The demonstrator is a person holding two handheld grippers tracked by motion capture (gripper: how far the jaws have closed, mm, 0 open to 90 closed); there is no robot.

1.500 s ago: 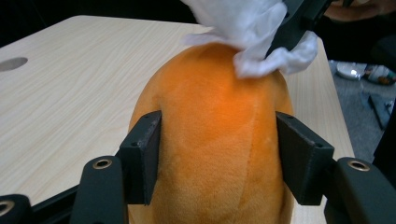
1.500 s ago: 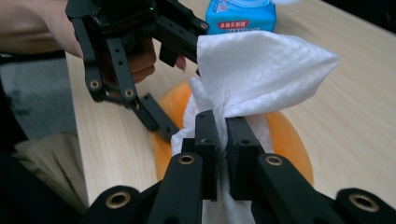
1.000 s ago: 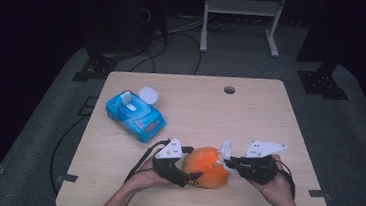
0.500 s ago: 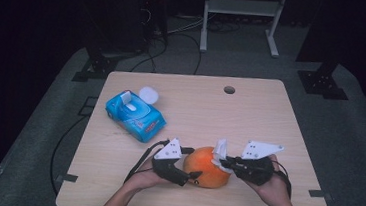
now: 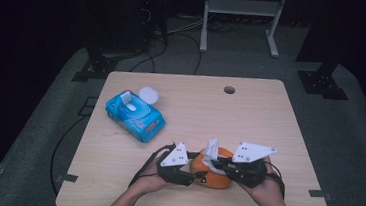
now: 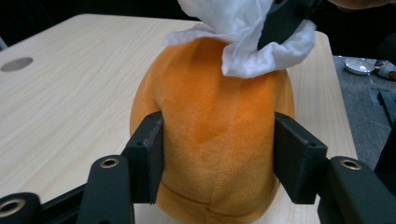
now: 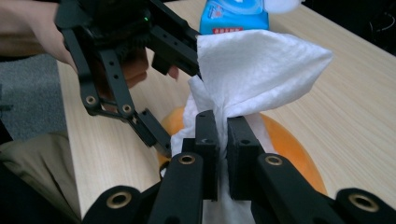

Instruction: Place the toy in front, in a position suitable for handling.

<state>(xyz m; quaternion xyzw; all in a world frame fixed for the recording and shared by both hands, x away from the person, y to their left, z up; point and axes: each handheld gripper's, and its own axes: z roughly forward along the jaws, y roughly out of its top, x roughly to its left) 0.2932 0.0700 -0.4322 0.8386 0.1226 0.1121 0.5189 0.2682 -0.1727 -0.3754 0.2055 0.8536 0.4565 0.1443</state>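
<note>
The blue wipes pack [image 7: 235,15] at the top of the right gripper view carries a red strip of print, too small to read.

Blue wipes pack [image 5: 135,115], white lid [image 5: 148,95] beside it, on table [image 5: 250,119].

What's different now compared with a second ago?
The left gripper has just been closing its jaws, which now stand against both sides of the orange plush toy. The right gripper, shut on the white wipe, has shifted slightly toward the toy's top, and the wipe now lies on it. The toy, the blue wipe pack and the table stayed put.
</note>
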